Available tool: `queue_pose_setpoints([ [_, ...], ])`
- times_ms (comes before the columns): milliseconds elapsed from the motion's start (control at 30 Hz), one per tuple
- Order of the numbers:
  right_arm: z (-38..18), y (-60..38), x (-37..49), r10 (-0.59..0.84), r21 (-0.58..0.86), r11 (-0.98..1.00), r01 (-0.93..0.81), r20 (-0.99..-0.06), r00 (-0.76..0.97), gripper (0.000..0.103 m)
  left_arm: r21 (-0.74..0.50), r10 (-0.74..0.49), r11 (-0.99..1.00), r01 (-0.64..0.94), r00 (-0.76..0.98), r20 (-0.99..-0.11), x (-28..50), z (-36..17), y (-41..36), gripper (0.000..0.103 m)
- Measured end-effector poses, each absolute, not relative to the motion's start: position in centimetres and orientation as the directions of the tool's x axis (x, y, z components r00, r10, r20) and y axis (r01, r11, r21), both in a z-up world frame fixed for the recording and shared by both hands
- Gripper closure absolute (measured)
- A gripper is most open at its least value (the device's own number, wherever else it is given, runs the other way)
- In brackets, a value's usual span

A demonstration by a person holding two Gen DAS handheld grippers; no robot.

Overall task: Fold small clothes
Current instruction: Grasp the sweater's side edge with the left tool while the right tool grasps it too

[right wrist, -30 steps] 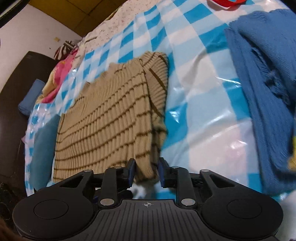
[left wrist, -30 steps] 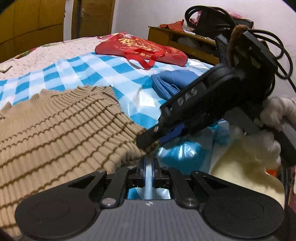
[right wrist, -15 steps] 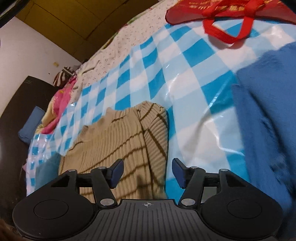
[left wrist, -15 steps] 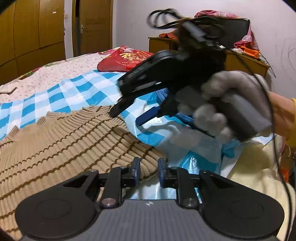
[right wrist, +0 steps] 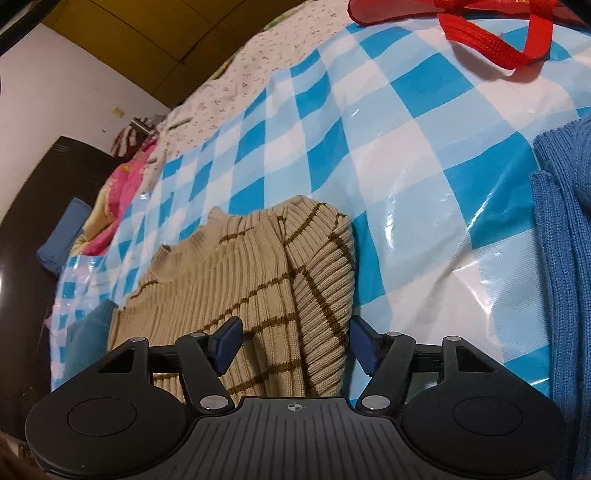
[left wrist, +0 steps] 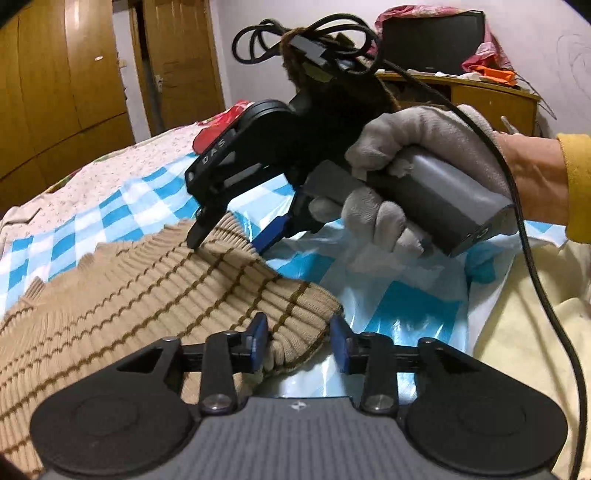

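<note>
A tan ribbed sweater with brown stripes (left wrist: 140, 295) lies on a blue-and-white checked plastic sheet (left wrist: 406, 306) on the bed. One side is folded over the body, so a thick folded edge faces me. My left gripper (left wrist: 298, 345) is open, its fingers either side of the near folded corner. My right gripper (left wrist: 236, 236) is open at the sweater's far corner, one fingertip touching the knit. In the right wrist view the sweater (right wrist: 240, 288) lies between the open right gripper's (right wrist: 295, 345) fingers.
A folded blue knit (right wrist: 561, 258) lies to the right on the checked sheet (right wrist: 406, 155). A red bag (right wrist: 480, 22) lies beyond. A pale yellow cloth (left wrist: 524, 350) is at the right. Wooden wardrobe doors (left wrist: 55, 81) and a cluttered desk (left wrist: 480, 96) stand behind the bed.
Both grippers have opened and let go of the sweater's folded edge. The right gripper has moved along the edge to the far corner; the left sits at the near corner.
</note>
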State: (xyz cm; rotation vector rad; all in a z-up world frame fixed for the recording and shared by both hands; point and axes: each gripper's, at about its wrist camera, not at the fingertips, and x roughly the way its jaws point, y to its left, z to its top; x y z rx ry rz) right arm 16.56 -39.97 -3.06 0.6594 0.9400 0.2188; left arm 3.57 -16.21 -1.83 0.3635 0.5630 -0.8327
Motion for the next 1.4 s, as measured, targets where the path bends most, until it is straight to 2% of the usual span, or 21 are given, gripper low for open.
queue_pose_setpoints([
  [200,-3.4,-39.1,17.1,0.451,0.604,0.791,0.092,-0.678,0.581,0.038,0.092,-0.565,0.64,0.762,0.549,-0.616,4.4,-2.4,-17.6,0.052],
  [267,-3.2,-38.6,17.1,0.442,0.583,0.809,0.075,-0.688,0.576,0.04,0.08,-0.563,0.639,0.765,0.536,-0.63,4.6,-2.5,-17.8,0.055],
  [367,-3.1,-38.1,17.0,0.425,0.557,0.827,0.071,-0.704,0.569,0.062,0.032,-0.575,0.648,0.761,0.515,-0.636,5.2,-2.4,-18.0,0.059],
  [433,-3.1,-37.9,16.9,0.416,0.548,0.833,0.078,-0.712,0.565,0.069,-0.005,-0.583,0.658,0.753,0.506,-0.636,5.7,-2.3,-17.7,0.063],
  [500,-2.9,-38.0,16.9,0.414,0.555,0.827,0.089,-0.708,0.572,0.081,-0.031,-0.593,0.665,0.746,0.503,-0.629,5.9,-2.1,-17.4,0.068],
  [567,-2.5,-38.5,16.7,0.416,0.57,0.816,0.096,-0.696,0.586,0.085,-0.063,-0.605,0.67,0.74,0.495,-0.624,6.2,-2.0,-17.0,0.073],
  [700,-2.9,-38.8,16.6,0.413,0.571,0.814,0.107,-0.698,0.586,0.085,-0.108,-0.614,0.681,0.724,0.485,-0.622,6.7,-2.2,-16.8,0.074],
  [900,-4.3,-39.9,17.4,0.47,0.646,0.751,0.139,-0.67,0.574,0.072,-0.041,-0.599,0.68,0.732,0.522,-0.607,5.3,-2.3,-16.7,0.073],
  [967,-4.5,-40.1,17.6,0.497,0.67,0.73,0.133,-0.654,0.571,0.066,-0.01,-0.595,0.672,0.741,0.532,-0.603,4.8,-2.5,-17.2,0.065],
  [1067,-4.6,-39.8,18.0,0.529,0.686,0.721,0.095,-0.634,0.564,0.052,0.034,-0.575,0.672,0.74,0.551,-0.604,4.1,-2.7,-18.1,0.059],
  [1100,-4.5,-39.6,18.1,0.524,0.677,0.731,0.087,-0.637,0.565,0.052,0.044,-0.568,0.676,0.736,0.557,-0.606,4.0,-2.7,-18.3,0.058],
  [1167,-4.4,-39.2,18.2,0.506,0.656,0.75,0.081,-0.648,0.569,0.054,0.061,-0.552,0.684,0.727,0.57,-0.609,4.2,-2.9,-18.8,0.057],
  [1200,-4.4,-39.0,18.3,0.495,0.646,0.759,0.082,-0.655,0.571,0.059,0.065,-0.547,0.685,0.725,0.571,-0.612,4.4,-2.9,-19.1,0.058],
  [1300,-4.3,-39.2,18.1,0.476,0.631,0.769,0.098,-0.669,0.571,0.079,0.05,-0.545,0.694,0.718,0.569,-0.616,4.5,-2.8,-19.4,0.069],
  [1400,-3.6,-39.8,17.5,0.48,0.652,0.751,0.107,-0.65,0.59,0.085,-0.032,-0.563,0.716,0.698,0.55,-0.617,5.4,-2.0,-18.9,0.077],
])
